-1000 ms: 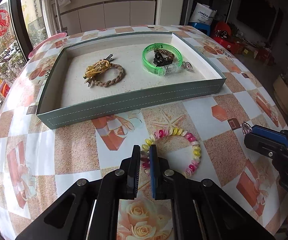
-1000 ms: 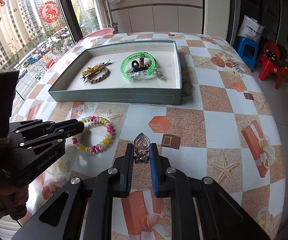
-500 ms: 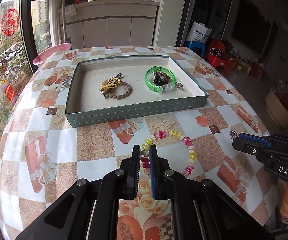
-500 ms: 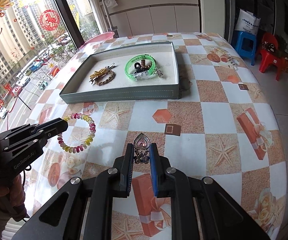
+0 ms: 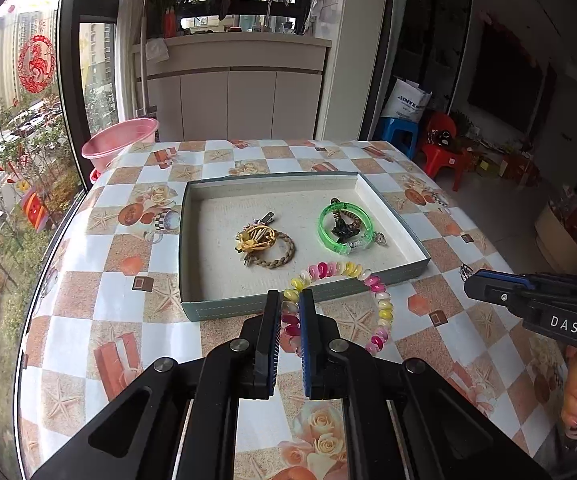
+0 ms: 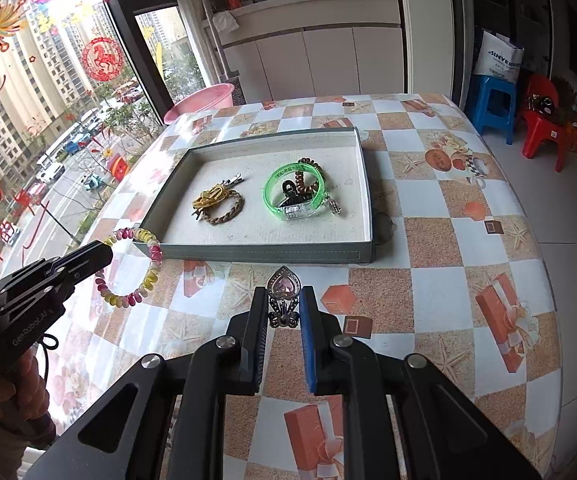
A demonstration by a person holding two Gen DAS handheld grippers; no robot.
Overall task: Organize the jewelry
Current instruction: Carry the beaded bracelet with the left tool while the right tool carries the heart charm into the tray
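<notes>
Daylit room, sharp in the middle, bent and dark at the edges

Daylight enters through the window [image 5: 16, 128] at the left of both frames, where the brightest patches wash out to white in the upper left. A pale sheen lies on the table [image 6: 428, 240] along its window side. Shadows are soft and short. The right side of the room stays dim. Straight lines bow outward near the borders, and the corners fade to black with slight blur.
</notes>
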